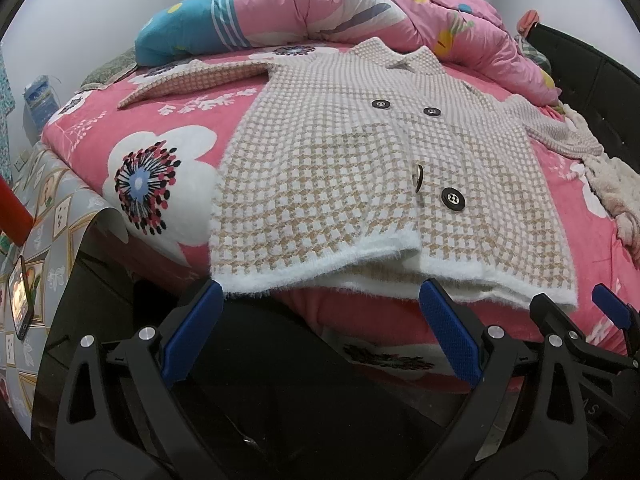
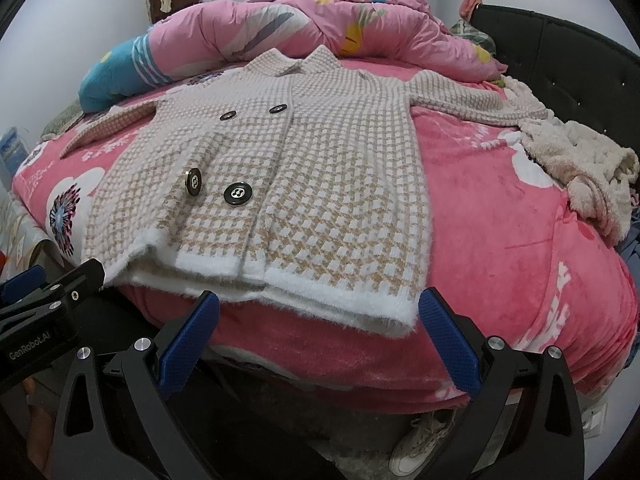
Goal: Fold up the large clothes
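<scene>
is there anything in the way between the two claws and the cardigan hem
Nothing visible. Both claws are open just short of the cardigan hem at the bed's near edge: the left claw faces its left half, the right claw its right corner. Only bare pink sheet lies around it.

The left gripper point(image 1: 320, 312) and the right gripper point(image 2: 318, 320) are hovering low in their frames, jaws spread wide, gripping nothing.
</scene>
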A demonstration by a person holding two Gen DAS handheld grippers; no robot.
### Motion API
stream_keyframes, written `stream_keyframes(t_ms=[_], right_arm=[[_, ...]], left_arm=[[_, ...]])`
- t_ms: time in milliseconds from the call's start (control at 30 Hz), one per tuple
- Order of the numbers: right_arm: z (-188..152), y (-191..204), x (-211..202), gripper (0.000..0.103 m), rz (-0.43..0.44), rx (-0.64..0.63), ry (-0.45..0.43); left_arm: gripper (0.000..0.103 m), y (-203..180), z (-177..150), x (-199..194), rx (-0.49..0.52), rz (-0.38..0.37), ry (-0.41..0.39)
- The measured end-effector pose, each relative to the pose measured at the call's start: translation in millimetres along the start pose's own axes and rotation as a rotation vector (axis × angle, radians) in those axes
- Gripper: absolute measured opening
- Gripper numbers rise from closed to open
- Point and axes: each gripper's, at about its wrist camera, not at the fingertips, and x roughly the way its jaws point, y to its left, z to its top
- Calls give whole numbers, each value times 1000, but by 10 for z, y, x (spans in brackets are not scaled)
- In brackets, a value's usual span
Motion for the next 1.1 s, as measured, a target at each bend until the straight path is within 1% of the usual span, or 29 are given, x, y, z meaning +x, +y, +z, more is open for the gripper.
stream_keyframes(t_ms=[1100], right_arm=[[18, 20, -17, 97, 2, -7, -13]], left_arm=[[95, -6, -41, -31, 4, -2, -28]])
